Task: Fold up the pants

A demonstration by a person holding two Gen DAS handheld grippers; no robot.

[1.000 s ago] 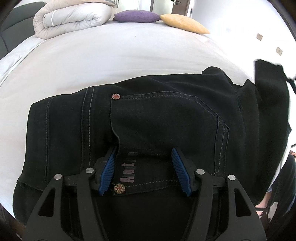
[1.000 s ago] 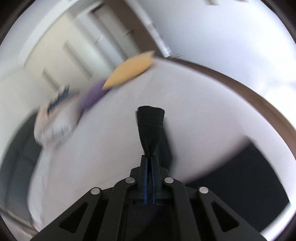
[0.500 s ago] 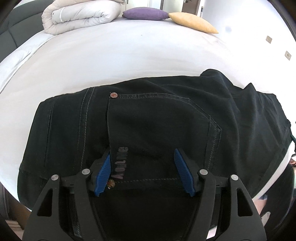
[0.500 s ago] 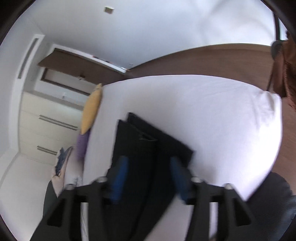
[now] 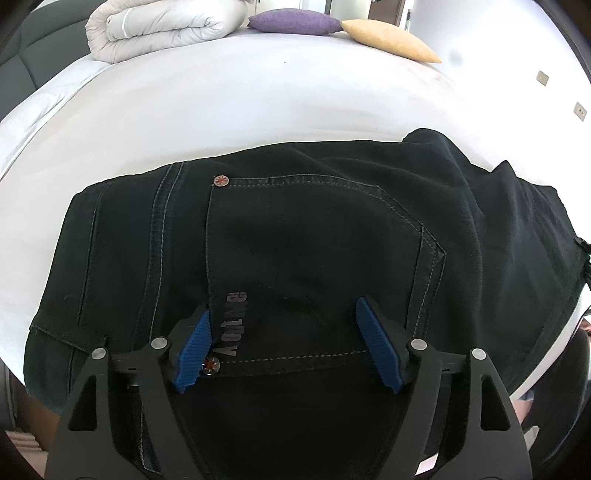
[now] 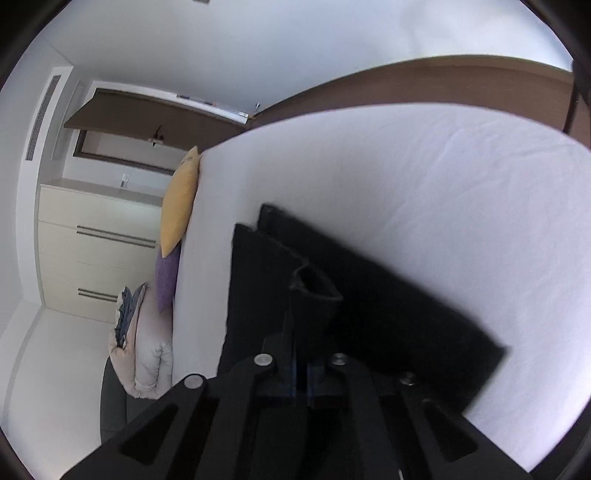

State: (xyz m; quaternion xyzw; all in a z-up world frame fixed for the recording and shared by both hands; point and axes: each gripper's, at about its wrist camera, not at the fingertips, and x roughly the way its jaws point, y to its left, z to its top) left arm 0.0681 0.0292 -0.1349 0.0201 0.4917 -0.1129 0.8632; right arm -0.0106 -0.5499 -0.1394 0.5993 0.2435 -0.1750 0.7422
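While left tongs (image 5: 284, 347) widen, right tongs (image 6: 308, 363) pinch pants (image 5: 314, 236).

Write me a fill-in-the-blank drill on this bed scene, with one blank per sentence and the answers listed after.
1. The black pants lie on a ____ bed sheet.
2. Beside the yellow cushion lies a ____ cushion.
3. The right gripper is pinching a fold of the ____.
4. The left gripper has its jaws opening over the back ____.

Answers: white; purple; pants; pocket
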